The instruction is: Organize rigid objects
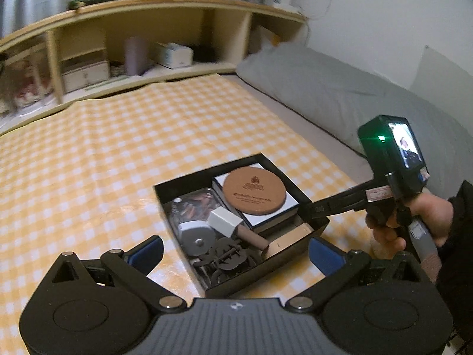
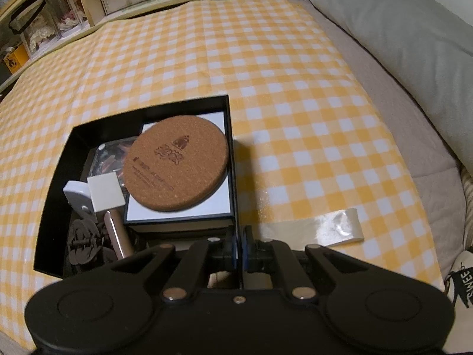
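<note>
Inside, round cork coaster (image 2: 176,162), black box (image 2: 53,183)

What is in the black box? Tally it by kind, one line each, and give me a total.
Cork coaster: 1
White-topped flat box: 1
White-headed mallet: 1
Grey round gadget: 1
Clear packet: 1
Tan box: 1
Dark cutouts: 1 heap, pieces uncountable
Total in the black box: 7
</note>
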### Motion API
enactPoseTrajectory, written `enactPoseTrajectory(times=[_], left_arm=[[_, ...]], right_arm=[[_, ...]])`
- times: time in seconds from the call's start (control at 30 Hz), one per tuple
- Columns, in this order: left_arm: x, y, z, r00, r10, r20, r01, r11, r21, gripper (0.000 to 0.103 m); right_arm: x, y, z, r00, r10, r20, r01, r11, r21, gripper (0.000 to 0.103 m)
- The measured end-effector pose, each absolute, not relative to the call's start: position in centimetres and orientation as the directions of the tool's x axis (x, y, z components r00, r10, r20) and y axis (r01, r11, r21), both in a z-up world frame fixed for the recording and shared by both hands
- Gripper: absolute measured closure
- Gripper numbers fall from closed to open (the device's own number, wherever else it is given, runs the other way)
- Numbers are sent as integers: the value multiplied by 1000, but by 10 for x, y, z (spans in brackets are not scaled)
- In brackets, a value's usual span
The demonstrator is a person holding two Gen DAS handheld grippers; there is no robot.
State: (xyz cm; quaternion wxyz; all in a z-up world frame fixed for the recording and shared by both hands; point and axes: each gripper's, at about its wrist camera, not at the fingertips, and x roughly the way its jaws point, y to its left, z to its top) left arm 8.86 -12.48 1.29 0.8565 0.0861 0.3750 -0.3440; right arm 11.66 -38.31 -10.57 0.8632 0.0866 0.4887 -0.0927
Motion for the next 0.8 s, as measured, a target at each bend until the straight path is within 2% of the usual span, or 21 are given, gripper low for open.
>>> enactPoseTrajectory(times=[0.23, 0.27, 0.37, 0.43, 0.5, 0.57, 0.8], left_arm=[[69, -100, 29, 591, -472, -654, 550, 829, -102, 0], [67, -96, 30, 603, -461, -651, 531, 841, -104, 0], [60, -85, 31, 626, -442, -642, 496, 861, -108, 0], [55, -79, 31, 646, -425, -634, 474, 875, -104, 0], [49, -74, 31, 661, -415, -625, 461, 882, -98, 0], [42, -70, 31, 678, -404, -613, 449, 889, -90, 0], [19, -62, 23, 725, -370, -582, 411, 909, -66, 0]], right_arm=[[90, -364, -66, 586, -101, -804, 220, 975, 37, 98], [84, -359, -58, 602, -102, -792, 212, 977, 36, 95], [62, -346, -34, 651, -110, -751, 214, 976, 42, 78], [46, -338, -22, 680, -112, -725, 210, 976, 47, 74], [29, -327, -11, 712, -124, -691, 209, 977, 40, 65], [13, -321, -5, 739, -135, -660, 208, 978, 34, 46], [-31, -309, -2, 806, -146, -574, 198, 980, 28, 24]])
